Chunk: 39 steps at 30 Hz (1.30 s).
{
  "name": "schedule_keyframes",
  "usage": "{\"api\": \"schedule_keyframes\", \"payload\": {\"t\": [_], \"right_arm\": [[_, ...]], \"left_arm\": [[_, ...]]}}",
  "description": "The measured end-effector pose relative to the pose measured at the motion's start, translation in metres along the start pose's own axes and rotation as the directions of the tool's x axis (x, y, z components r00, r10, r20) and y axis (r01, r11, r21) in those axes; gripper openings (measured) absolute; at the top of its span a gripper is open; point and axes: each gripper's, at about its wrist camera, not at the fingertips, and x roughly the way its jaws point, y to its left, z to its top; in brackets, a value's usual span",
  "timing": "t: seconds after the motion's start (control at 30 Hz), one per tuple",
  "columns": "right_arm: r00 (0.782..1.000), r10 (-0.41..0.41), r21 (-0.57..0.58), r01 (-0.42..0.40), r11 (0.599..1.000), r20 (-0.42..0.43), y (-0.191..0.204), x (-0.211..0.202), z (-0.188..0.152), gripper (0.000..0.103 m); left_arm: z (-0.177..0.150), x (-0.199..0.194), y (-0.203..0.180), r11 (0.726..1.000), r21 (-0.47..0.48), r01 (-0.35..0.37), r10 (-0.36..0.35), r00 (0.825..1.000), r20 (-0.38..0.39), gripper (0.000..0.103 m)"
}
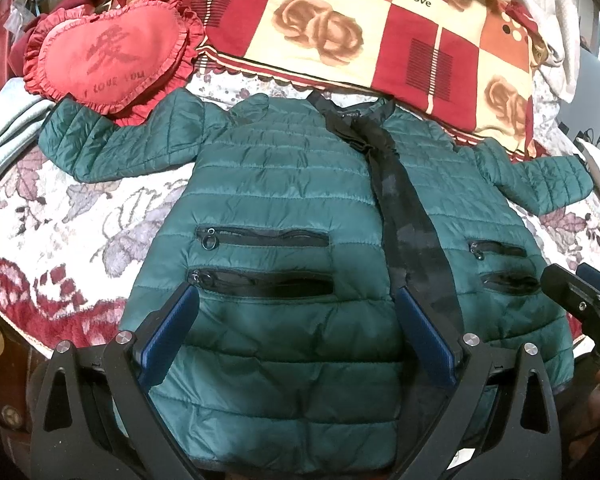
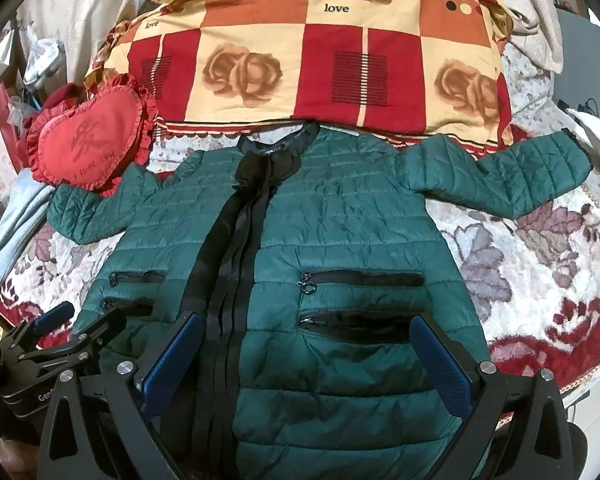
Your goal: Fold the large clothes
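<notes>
Green quilted nylon fills the space between both pairs of jaws: the dark green puffer jacket (image 1: 284, 208) lies flat and face up on the flowered white and red bedspread (image 1: 80, 216), collar away from us, hem near us, both sleeves spread out to the sides. Our left gripper (image 1: 296, 340) hovers with its jaws spread wide over the lower front panel, the two zip pockets (image 1: 260, 260) just ahead of its blue pads (image 1: 172, 336). Our right gripper (image 2: 304, 360) is also spread open, above the other front panel, with the black zipper placket (image 2: 228, 272) just outside its left jaw. Neither one pinches any cloth.

Beyond the collar we see the red and cream patchwork quilt (image 2: 300, 60), and the red heart-shaped cushion (image 1: 108, 60) touches one sleeve.

We judge the jacket light and soft, but puffy and springy, and the shiny shell probably slips. A fold may open again by itself. We think the best hold is at a sleeve cuff or at the hem corners, pinching a quilted seam through both layers, not the smooth middle.
</notes>
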Motion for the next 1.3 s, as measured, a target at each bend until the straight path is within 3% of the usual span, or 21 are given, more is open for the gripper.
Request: {"api": "schedule_keyframes", "payload": {"t": [0.47, 0.87, 1.3], "right_arm": [[1.000, -0.006, 0.037, 0.006, 0.999, 0.004, 0.006, 0.000, 0.014, 0.103], [0.999, 0.031, -0.030, -0.031, 0.999, -0.008, 0.031, 0.017, 0.036, 0.103], [0.999, 0.054, -0.058, -0.054, 0.997, -0.002, 0.048, 0.033, 0.059, 0.103]], "left_arm": [[0.013, 0.001, 0.010, 1.000, -0.016, -0.013, 0.013, 1.000, 0.020, 0.099], [0.039, 0.000, 0.037, 0.998, -0.052, -0.032, 0.035, 0.997, 0.062, 0.099], [0.057, 0.018, 0.061, 0.998, -0.049, -0.049, 0.051, 0.998, 0.043, 0.099]]}}
